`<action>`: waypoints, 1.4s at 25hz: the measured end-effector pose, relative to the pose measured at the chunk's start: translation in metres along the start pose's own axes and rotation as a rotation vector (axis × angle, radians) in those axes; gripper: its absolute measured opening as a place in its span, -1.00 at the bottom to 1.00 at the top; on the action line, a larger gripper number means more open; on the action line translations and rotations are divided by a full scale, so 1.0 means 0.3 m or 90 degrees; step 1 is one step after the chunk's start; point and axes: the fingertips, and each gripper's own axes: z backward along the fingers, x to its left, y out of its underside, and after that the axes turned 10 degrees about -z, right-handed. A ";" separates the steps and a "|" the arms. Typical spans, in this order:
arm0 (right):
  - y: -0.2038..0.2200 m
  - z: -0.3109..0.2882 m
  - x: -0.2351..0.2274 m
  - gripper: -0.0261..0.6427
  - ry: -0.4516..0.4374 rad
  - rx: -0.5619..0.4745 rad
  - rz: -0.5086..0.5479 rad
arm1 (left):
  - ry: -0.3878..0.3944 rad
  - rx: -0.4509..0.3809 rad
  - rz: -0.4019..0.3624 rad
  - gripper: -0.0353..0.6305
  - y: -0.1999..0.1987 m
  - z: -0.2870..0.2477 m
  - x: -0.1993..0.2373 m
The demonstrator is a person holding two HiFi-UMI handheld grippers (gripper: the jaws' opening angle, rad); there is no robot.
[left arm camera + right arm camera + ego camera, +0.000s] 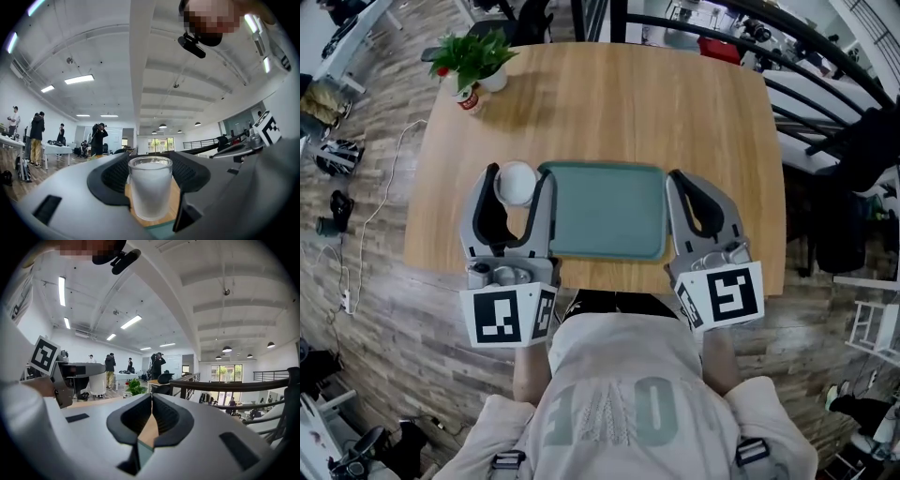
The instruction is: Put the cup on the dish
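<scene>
Gripping the frosted glass cup [150, 187] between the jaw tips of your left tongs [517, 178], you have it upright, with its base seemingly resting on the wooden table [609, 103]. The teal tray [605, 211] lies just to the right of those tongs. Your right tongs [151, 397] sit clenched and empty at the tray's other side. You hold the cup only at the tips and the glass is slick, so a quick swing could let it slip or tilt. Carried too low, its base may catch the tray's raised rim and topple.
</scene>
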 end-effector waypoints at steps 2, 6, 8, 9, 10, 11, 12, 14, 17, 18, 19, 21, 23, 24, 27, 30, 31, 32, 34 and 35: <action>0.014 -0.019 0.000 -0.86 -0.011 0.008 -0.001 | -0.003 0.019 -0.001 -0.07 0.027 -0.015 -0.002; 0.034 -0.056 0.011 -0.86 -0.024 0.023 -0.007 | 0.005 0.047 -0.009 -0.06 0.077 -0.043 -0.001; 0.035 -0.086 0.019 -0.86 -0.025 0.029 -0.007 | 0.011 0.053 -0.010 -0.06 0.095 -0.064 0.011; 0.038 -0.098 0.027 -0.86 -0.027 0.032 -0.007 | 0.014 0.057 -0.009 -0.06 0.104 -0.068 0.017; 0.042 -0.109 0.036 -0.86 -0.028 0.035 -0.006 | 0.018 0.061 -0.008 -0.06 0.113 -0.070 0.021; 0.047 -0.119 0.044 -0.86 -0.029 0.039 -0.005 | 0.022 0.064 -0.007 -0.06 0.120 -0.072 0.023; 0.049 -0.131 0.051 -0.86 -0.029 0.042 -0.004 | 0.026 0.067 -0.008 -0.06 0.126 -0.076 0.027; 0.044 -0.159 0.064 -0.86 -0.030 0.047 -0.003 | 0.032 0.071 -0.010 -0.06 0.135 -0.094 0.040; 0.046 -0.197 0.079 -0.86 -0.033 0.056 0.004 | 0.038 0.085 -0.005 -0.07 0.167 -0.120 0.056; 0.053 -0.207 0.082 -0.86 -0.034 0.061 0.006 | 0.039 0.094 -0.003 -0.06 0.185 -0.125 0.060; 0.061 -0.215 0.084 -0.86 -0.033 0.066 0.006 | 0.040 0.106 0.000 -0.07 0.206 -0.130 0.062; 0.076 -0.228 0.086 -0.86 -0.030 0.074 0.005 | 0.049 0.135 0.001 -0.06 0.262 -0.134 0.059; 0.086 -0.236 0.084 -0.86 -0.021 0.077 0.008 | 0.059 0.148 -0.014 -0.06 0.315 -0.143 0.055; 0.093 -0.240 0.081 -0.86 -0.014 0.081 0.007 | 0.062 0.155 -0.022 -0.07 0.337 -0.149 0.056; 0.133 -0.259 0.078 -0.86 -0.002 0.106 -0.010 | 0.071 0.183 -0.027 -0.06 0.406 -0.171 0.065; 0.173 -0.288 0.098 -0.86 -0.006 0.129 -0.016 | 0.083 0.212 -0.028 -0.06 0.485 -0.200 0.075; 0.181 -0.297 0.105 -0.86 -0.007 0.133 -0.013 | 0.087 0.223 -0.028 -0.06 0.514 -0.210 0.077; 0.186 -0.305 0.111 -0.86 -0.008 0.136 -0.010 | 0.092 0.234 -0.026 -0.06 0.546 -0.219 0.077; 0.192 -0.319 0.116 -0.86 -0.007 0.143 -0.003 | 0.100 0.258 -0.020 -0.06 0.609 -0.236 0.074; 0.194 -0.326 0.114 -0.86 -0.006 0.147 -0.001 | 0.103 0.270 -0.017 -0.06 0.641 -0.244 0.071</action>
